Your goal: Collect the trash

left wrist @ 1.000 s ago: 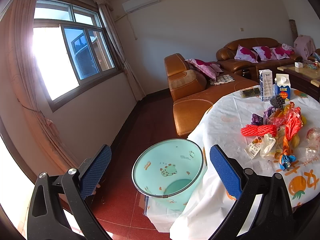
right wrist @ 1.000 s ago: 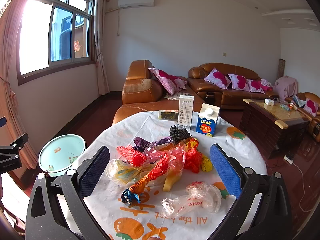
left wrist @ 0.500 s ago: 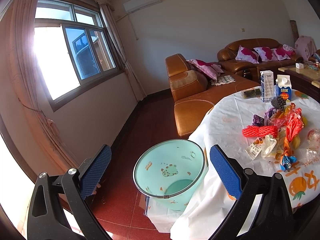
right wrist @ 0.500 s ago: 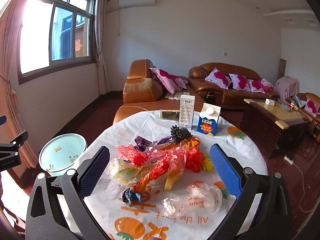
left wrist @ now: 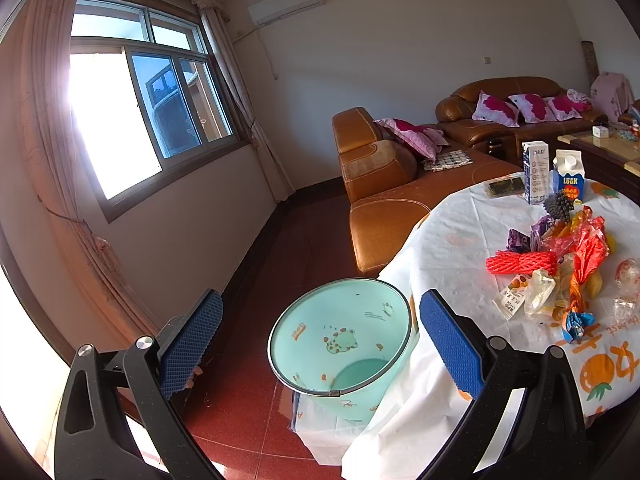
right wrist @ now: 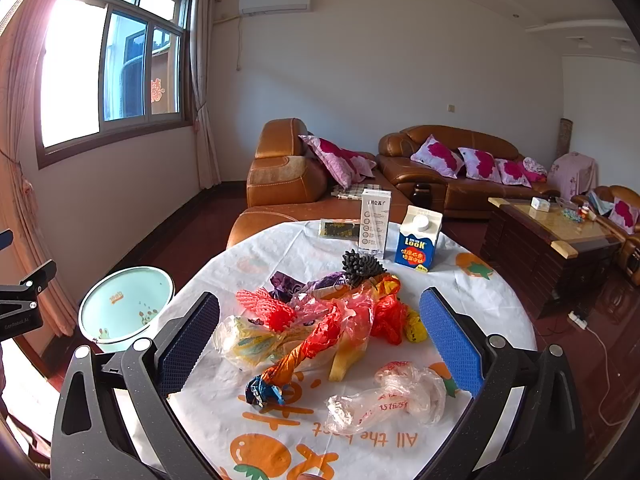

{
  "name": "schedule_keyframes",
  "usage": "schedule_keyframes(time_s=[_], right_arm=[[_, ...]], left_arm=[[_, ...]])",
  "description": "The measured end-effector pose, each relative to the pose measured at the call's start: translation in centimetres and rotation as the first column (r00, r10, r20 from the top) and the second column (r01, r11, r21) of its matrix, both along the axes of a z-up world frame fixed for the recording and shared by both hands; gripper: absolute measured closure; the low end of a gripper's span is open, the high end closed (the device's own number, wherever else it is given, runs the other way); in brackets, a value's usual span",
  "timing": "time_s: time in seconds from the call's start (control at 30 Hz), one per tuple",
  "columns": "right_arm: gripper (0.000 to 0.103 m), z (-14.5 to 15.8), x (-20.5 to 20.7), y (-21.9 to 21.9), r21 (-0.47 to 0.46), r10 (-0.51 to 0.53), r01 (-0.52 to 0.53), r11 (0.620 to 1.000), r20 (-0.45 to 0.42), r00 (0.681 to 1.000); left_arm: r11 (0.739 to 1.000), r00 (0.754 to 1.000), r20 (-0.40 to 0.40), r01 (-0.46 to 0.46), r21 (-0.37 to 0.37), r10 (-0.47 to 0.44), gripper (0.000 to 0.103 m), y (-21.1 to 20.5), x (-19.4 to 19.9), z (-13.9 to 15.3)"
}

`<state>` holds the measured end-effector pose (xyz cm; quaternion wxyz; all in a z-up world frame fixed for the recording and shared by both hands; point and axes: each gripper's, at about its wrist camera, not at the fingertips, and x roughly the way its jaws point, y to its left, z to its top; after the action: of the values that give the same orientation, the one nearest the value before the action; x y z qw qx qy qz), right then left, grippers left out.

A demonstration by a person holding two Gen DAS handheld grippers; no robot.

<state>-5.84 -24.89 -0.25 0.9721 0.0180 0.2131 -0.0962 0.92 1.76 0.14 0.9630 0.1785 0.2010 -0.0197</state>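
Note:
A pile of trash lies on the round table [right wrist: 472,292]: red foam net [right wrist: 266,308], red and pink plastic bags [right wrist: 352,316], a clear bag [right wrist: 396,398], a yellow-printed bag [right wrist: 244,340] and a black spiky piece [right wrist: 362,266]. My right gripper [right wrist: 320,354] is open and empty, above the table's near side before the pile. A mint green trash bin [left wrist: 340,344] stands on the floor at the table's left edge. My left gripper [left wrist: 320,344] is open and empty, above the bin. The pile also shows in the left wrist view [left wrist: 560,264].
A blue milk carton [right wrist: 418,244], a white box [right wrist: 374,222] and a dark packet [right wrist: 340,229] stand at the table's far side. Brown leather sofas [right wrist: 288,176] lie behind, a wooden coffee table [right wrist: 560,236] to the right. Red tile floor [left wrist: 256,412] and a curtained window wall are on the left.
The left wrist view has shifted slightly, the bin and table sitting a little further right and lower. The right gripper has barely moved. Both stay open.

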Motion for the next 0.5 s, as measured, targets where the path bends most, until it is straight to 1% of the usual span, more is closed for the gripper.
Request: schedule_keyframes(time_s=[0.37, 0.43, 0.5], right_arm=[[0.005, -0.4, 0.2, 0.0, -0.005, -0.006, 0.006, 1.0, -0.006, 1.0], [0.005, -0.7, 0.3, -0.6, -0.01, -0.017, 0.017, 1.0, -0.007, 1.0], [0.005, -1.3, 0.5, -1.6, -0.02, -0.05, 0.05, 0.999, -0.006, 0.999]], left_arm=[[1.0, 1.0, -0.009, -0.011, 0.001, 0.011, 0.006, 0.5, 0.5, -0.2], [1.0, 1.0, -0.016, -0.013, 0.004, 0.013, 0.006, 0.2, 0.7, -0.5], [1.0, 0.999, -0.035, -0.006, 0.006, 0.006, 0.006, -0.7, 1.0, -1.3]])
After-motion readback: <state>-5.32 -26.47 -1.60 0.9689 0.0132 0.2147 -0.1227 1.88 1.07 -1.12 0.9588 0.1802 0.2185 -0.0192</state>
